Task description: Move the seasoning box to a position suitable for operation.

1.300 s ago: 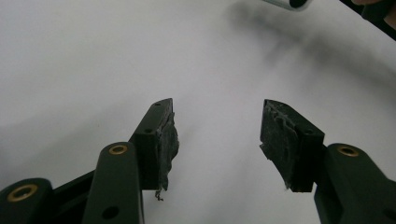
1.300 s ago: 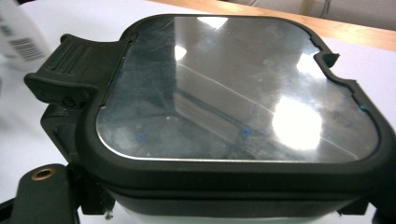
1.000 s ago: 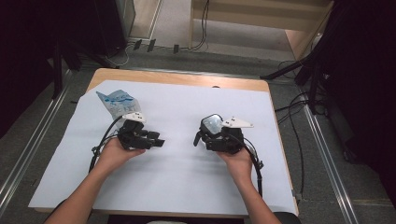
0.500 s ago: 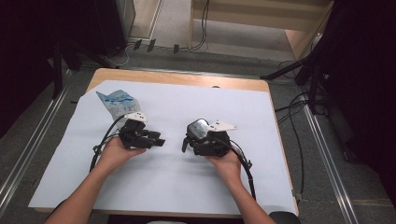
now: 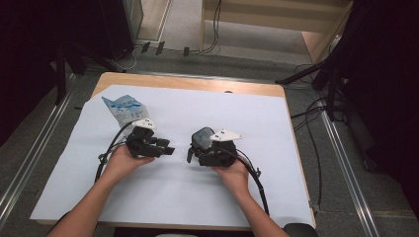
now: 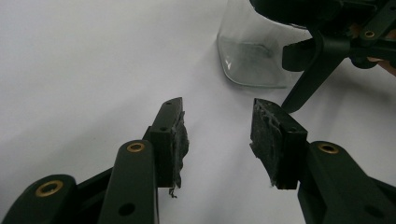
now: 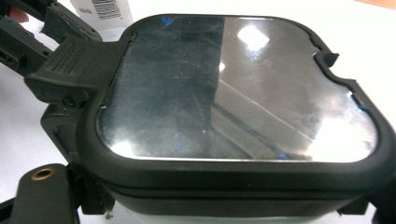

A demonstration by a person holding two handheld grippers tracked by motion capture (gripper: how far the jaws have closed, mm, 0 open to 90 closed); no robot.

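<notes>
My right gripper is shut on a clear glass container with a black-rimmed lid, held near the middle of the white sheet. In the right gripper view the glossy lid lies close to the camera, a black latch at its left edge. The left gripper points right at the container, a short gap away. In the left gripper view its jaws stand open and hold nothing, and the container's glass body rises just beyond them.
A blue-and-white packet lies at the sheet's far left, behind the left gripper. The white sheet covers most of the wooden table. Cables trail from both grippers toward the person.
The right gripper has carried the container leftward, closer to the left gripper. The left gripper has hardly moved.
</notes>
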